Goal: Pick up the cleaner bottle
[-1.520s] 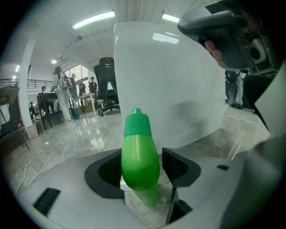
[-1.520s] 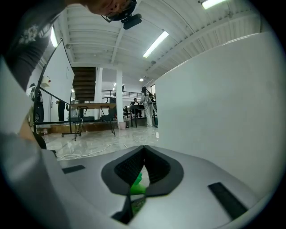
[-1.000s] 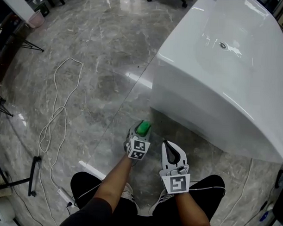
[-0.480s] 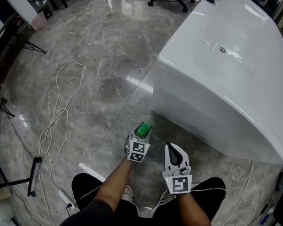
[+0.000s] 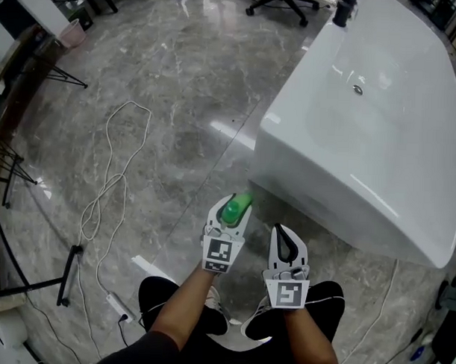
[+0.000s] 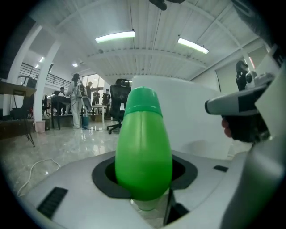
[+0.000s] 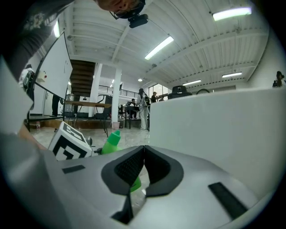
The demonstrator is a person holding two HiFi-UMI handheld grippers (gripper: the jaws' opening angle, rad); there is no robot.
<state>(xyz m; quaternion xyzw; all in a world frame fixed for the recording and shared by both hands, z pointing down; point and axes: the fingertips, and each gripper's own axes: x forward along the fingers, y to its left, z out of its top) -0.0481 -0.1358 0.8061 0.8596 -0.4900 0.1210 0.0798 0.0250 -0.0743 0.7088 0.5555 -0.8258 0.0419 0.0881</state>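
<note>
A: First entry, the cleaner bottle?
B: Green cleaner bottle (image 6: 144, 152), clamped by its body between the jaws of the left gripper (image 5: 233, 207), cap end past the jaw tips. Held above the grey marble floor (image 5: 178, 101).
A: Second gripper?
B: Right gripper (image 5: 284, 238): jaws pressed together, nothing in them, just beside the left.
A: Surroundings?
B: White bathtub (image 5: 378, 145), ahead and right. White cable (image 5: 100, 195), looped on the floor at left.

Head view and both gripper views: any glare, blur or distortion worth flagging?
Head view: sharp; light glare streaks the glossy floor and the white tub. Left gripper view: strong fisheye with dark corners; the green bottle looms close, fairly sharp. Right gripper view: same fisheye, background slightly soft.
</note>
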